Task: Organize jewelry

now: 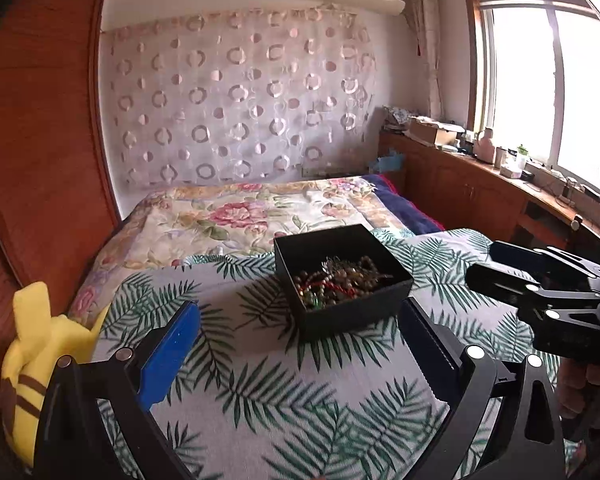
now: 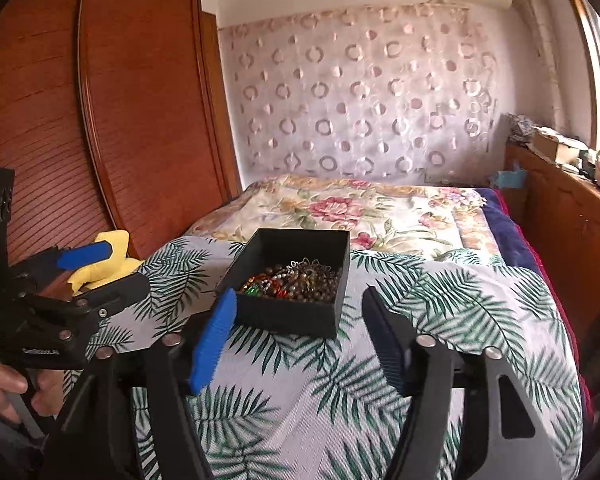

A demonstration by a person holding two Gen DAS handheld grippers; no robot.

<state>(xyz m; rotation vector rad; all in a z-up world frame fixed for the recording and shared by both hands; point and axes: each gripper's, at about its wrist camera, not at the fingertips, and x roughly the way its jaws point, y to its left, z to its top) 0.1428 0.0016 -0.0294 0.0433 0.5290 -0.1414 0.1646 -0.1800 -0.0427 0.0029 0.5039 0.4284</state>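
Note:
A black open box (image 1: 342,314) sits on the palm-leaf cloth, and it also shows in the right wrist view (image 2: 284,316). A tangle of beaded jewelry (image 1: 340,284) fills its near part, also seen in the right wrist view (image 2: 292,282). My left gripper (image 1: 300,340) is open and empty, just short of the box. My right gripper (image 2: 300,332) is open and empty, its jaws on either side of the box's near wall. The right gripper (image 1: 496,264) shows at the right of the left wrist view, the left gripper (image 2: 112,268) at the left of the right wrist view.
The palm-leaf cloth (image 1: 300,392) covers the near bed, a floral quilt (image 1: 236,216) lies beyond. A yellow plush toy (image 1: 32,360) sits at the left edge by a wooden wardrobe (image 2: 140,112). A cluttered wooden counter (image 1: 480,176) runs under the window at right.

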